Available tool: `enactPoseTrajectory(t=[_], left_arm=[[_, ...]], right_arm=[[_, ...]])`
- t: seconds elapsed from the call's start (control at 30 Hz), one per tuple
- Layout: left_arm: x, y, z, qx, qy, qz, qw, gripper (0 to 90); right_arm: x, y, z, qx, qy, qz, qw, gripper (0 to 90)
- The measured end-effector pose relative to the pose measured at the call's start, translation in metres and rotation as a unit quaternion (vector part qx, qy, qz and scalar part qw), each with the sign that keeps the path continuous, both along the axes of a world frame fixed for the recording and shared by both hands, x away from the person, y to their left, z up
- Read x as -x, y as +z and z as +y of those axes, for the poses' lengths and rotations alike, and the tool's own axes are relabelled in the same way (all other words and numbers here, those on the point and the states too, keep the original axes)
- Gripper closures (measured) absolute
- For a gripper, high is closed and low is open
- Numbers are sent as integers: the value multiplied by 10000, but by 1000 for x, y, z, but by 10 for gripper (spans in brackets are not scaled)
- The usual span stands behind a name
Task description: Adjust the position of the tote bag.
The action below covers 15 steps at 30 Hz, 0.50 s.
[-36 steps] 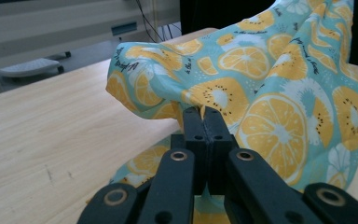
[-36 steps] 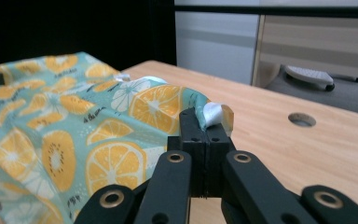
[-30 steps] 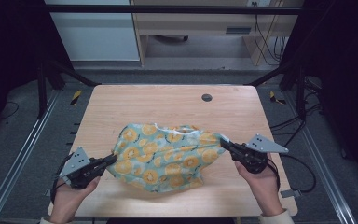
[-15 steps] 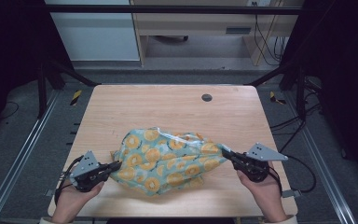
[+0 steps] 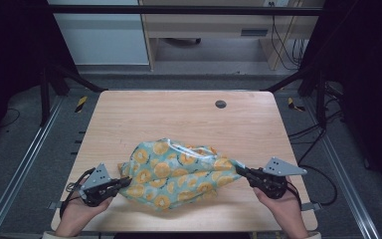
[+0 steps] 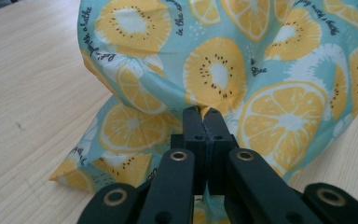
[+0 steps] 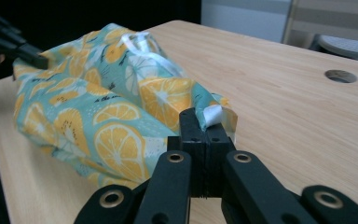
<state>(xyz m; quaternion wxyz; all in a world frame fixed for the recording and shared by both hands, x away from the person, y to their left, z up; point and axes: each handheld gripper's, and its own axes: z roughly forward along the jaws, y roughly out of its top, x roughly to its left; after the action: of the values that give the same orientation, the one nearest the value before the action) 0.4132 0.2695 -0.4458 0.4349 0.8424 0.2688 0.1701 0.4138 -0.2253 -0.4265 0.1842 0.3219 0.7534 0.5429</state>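
Even overhead light, dark surroundings

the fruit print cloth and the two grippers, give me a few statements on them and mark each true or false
1. The left gripper has its jaws shut on an edge of the fruit print cloth. True.
2. The right gripper hangs open above the cloth without touching it. False: its jaws are shut on the cloth's other end, as the right gripper view shows.
3. The cloth is teal with orange and yellow citrus slices. True.
4. The cloth lies flat and smooth, neatly folded in a square. False: it is bunched and puffed up between the two grippers.
5. The round hole in the table is covered by the cloth. False: the hole lies bare, farther from the person than the cloth.
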Motion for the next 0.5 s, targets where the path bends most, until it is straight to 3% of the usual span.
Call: enactPoseTrajectory(t=[0.3, 0.5], left_arm=[[-3, -7, -4, -358, -105, 110, 9992, 900], [-9, -15, -7, -636, -64, 180, 9978, 900]], right_arm=[[1, -9, 7, 211, 431, 129, 9988, 900], [-3, -23, 18, 629, 704, 392, 9948, 900]])
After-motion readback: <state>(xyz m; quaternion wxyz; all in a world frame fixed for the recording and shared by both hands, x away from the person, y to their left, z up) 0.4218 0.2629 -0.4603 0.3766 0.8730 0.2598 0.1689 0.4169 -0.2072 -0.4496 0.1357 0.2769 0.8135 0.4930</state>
